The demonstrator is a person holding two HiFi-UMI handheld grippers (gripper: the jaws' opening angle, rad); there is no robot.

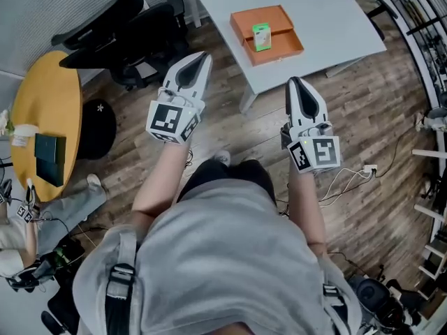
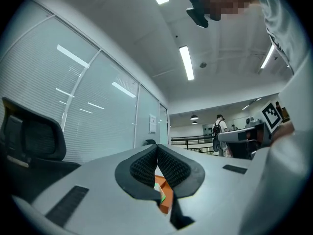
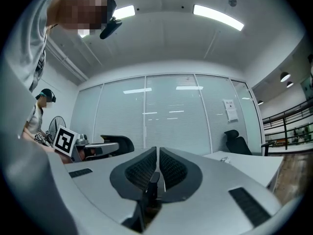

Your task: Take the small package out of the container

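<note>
An orange open container lies on the white table ahead, with a small green package upright inside it. In the head view both grippers are held over the wooden floor, short of the table's near edge. My left gripper is shut with nothing in it and points toward the container. My right gripper is also shut and holds nothing. In the left gripper view the jaws meet, and the distant container and package show below them. The right gripper looks toward glass walls.
Black office chairs stand left of the table. A round yellow table with a dark book is at far left, with a seated person's leg beside it. White cables lie on the floor at right, near metal shelving.
</note>
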